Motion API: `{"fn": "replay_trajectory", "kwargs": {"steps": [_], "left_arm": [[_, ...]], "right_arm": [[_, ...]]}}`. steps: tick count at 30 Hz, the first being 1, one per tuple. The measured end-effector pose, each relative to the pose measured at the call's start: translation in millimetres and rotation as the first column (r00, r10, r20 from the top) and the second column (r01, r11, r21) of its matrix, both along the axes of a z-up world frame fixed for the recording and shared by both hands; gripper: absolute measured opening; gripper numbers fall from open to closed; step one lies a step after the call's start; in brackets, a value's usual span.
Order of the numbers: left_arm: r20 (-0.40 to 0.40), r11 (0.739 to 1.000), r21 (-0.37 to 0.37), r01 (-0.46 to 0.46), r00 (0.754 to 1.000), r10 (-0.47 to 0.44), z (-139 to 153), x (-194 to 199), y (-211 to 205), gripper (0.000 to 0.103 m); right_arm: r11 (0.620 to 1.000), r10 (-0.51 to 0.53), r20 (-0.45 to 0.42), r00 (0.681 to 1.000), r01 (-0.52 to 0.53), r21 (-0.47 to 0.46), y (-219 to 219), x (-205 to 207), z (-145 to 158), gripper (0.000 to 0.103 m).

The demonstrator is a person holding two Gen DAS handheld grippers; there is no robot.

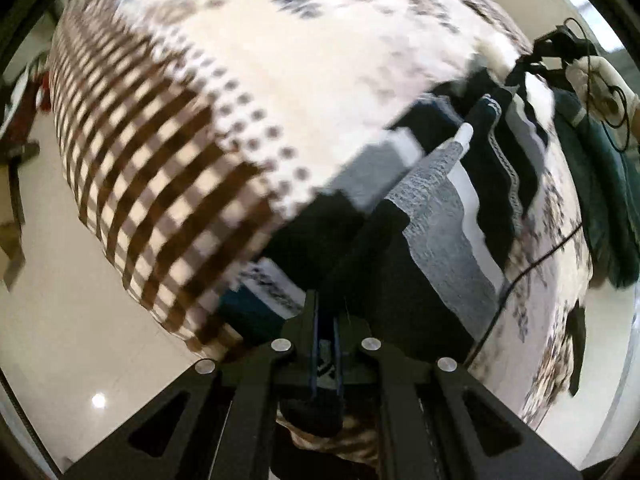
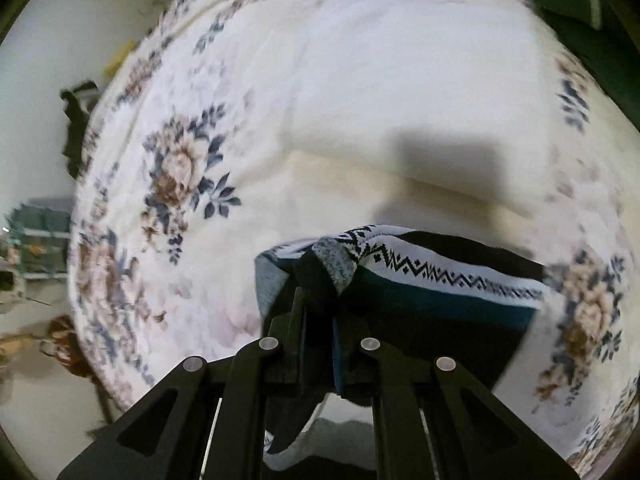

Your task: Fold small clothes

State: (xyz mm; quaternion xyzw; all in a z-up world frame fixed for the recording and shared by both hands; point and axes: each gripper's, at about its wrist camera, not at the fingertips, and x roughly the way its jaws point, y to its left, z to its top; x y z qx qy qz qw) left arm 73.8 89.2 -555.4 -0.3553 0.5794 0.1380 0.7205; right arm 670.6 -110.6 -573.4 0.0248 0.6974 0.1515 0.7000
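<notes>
A small knit sweater (image 1: 448,216) in black, grey, white and teal bands hangs stretched between my two grippers above the floral cloth. My left gripper (image 1: 326,312) is shut on one dark edge of it. In the left wrist view the far end runs up to my right gripper (image 1: 524,62), held by a gloved hand (image 1: 596,80). In the right wrist view my right gripper (image 2: 318,280) is shut on the sweater (image 2: 432,280), whose zigzag band drapes to the right.
A table covered by a white floral cloth (image 2: 360,100) with a brown checked border (image 1: 152,184) lies below. A dark green garment (image 1: 600,184) sits at its far right edge. A black cable (image 1: 532,264) trails across the cloth. Glossy floor (image 1: 72,340) surrounds the table.
</notes>
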Motion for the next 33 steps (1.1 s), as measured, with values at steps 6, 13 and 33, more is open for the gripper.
{"fn": "replay_trajectory", "kwargs": {"steps": [6,13,33], "left_arm": [[-0.037,0.998,-0.054,-0.029,0.999,0.027,-40.6,0.6,19.4,0.004],[-0.060,0.983,-0.171,-0.061,0.997,0.052,-55.5,-14.2,41.2,0.014],[-0.097,0.993,0.047,0.107,0.990,-0.102,-35.9,-10.2,19.6,0.006]], "right_arm": [[0.993,0.023,-0.020,1.000,-0.025,-0.117,53.1,0.7,-55.6,0.010],[1.000,-0.018,-0.080,0.997,0.016,-0.019,46.3,-2.1,-70.5,0.024],[0.961,-0.118,-0.537,0.835,0.232,0.149,-149.6,-449.5,-117.7,0.054]]}}
